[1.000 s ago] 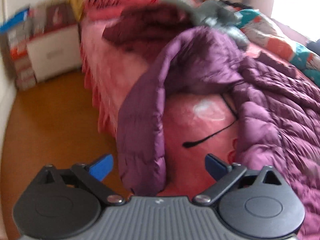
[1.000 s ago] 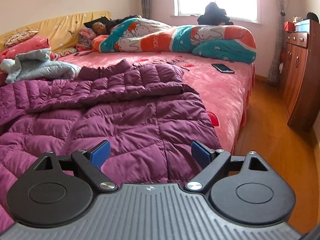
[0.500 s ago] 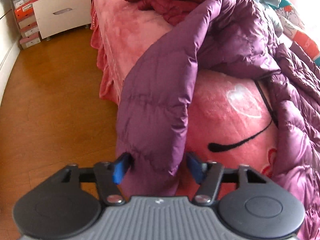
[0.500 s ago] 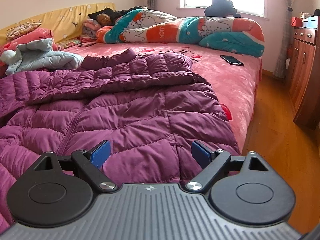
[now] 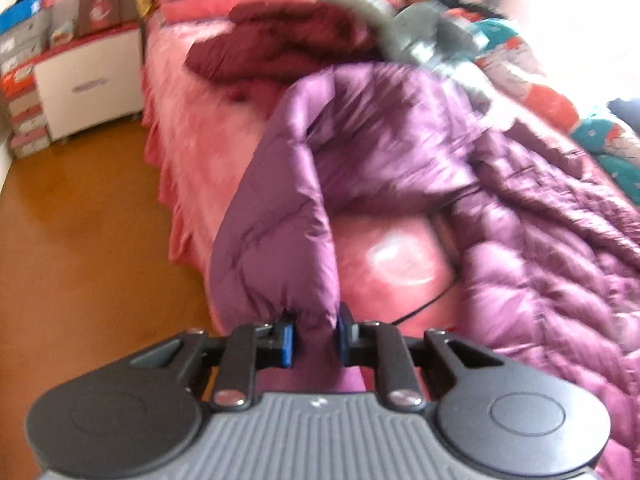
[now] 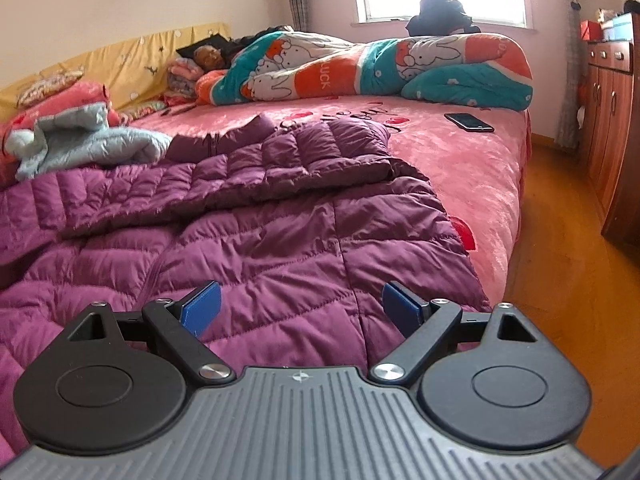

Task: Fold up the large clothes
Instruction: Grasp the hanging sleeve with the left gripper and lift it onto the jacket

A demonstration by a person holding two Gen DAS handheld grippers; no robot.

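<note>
Since the sleeve (image 5: 276, 216) hangs off the bed's (image 5: 188, 128) near edge, the left gripper (image 5: 312, 340) is closing on its cuff & pinching it, prob. to lift it back onto the purple coat (image 6: 256, 248). Right gripper (image 6: 300, 312) waits spread wide, empty, over the coat's hem.

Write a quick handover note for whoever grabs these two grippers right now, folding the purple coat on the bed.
Left tongs: closing on the cuff of the quilted purple down coat's sleeve, which hangs over the pink bed's edge.
Right tongs: open, empty, above the coat's hem.
Coat's other sleeve lies across its body.
Done: sleeve cuff caught.
Left: probably lay this sleeve over the body, then fold the coat up.
</note>
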